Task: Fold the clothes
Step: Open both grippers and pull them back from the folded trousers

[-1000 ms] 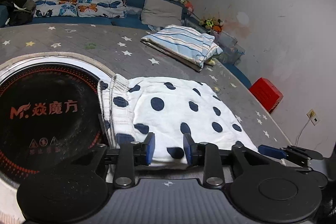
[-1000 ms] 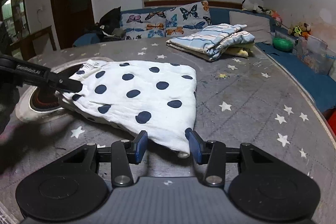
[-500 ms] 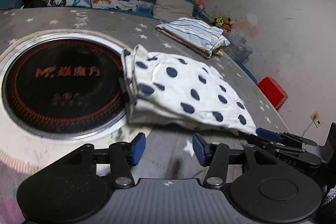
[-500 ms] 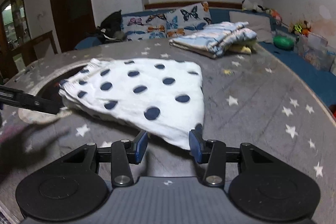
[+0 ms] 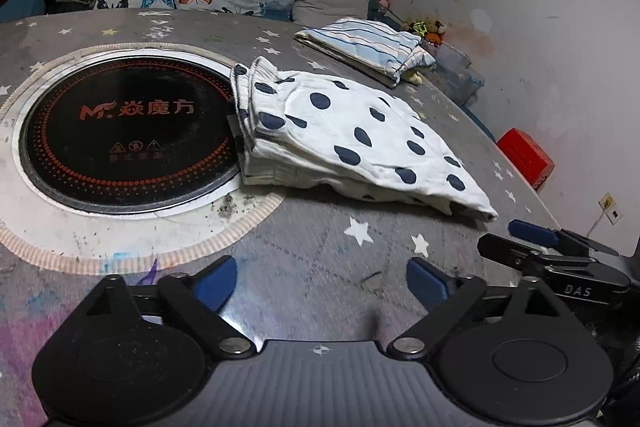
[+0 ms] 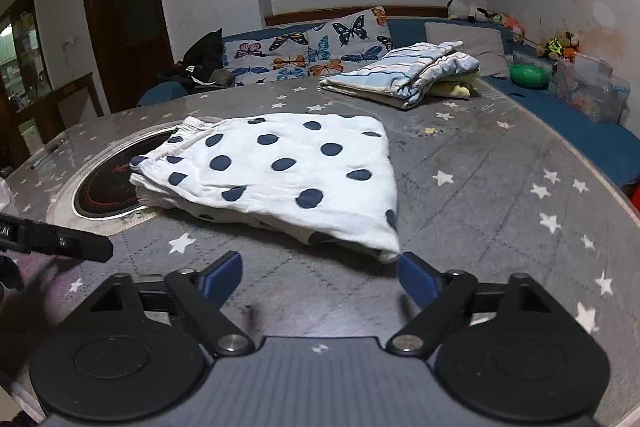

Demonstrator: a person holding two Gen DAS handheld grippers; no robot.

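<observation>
A folded white garment with navy dots (image 5: 344, 135) lies on the grey star-patterned table (image 5: 320, 251), its waistband end touching the round cooktop (image 5: 124, 131). It also shows in the right wrist view (image 6: 280, 167). My left gripper (image 5: 322, 281) is open and empty, a short way in front of the garment. My right gripper (image 6: 320, 277) is open and empty, its right fingertip (image 6: 412, 277) just at the garment's near corner. The right gripper also shows at the right of the left wrist view (image 5: 536, 233).
A folded striped garment (image 6: 404, 73) lies at the table's far side. A bench with butterfly cushions (image 6: 316, 47) runs behind. A red box (image 5: 526, 155) sits on the floor to the right. Clear storage bins (image 6: 592, 91) stand by the wall.
Both grippers let go of the dotted garment, opened wide and pulled back from it. The garment now rests flat on the table.
</observation>
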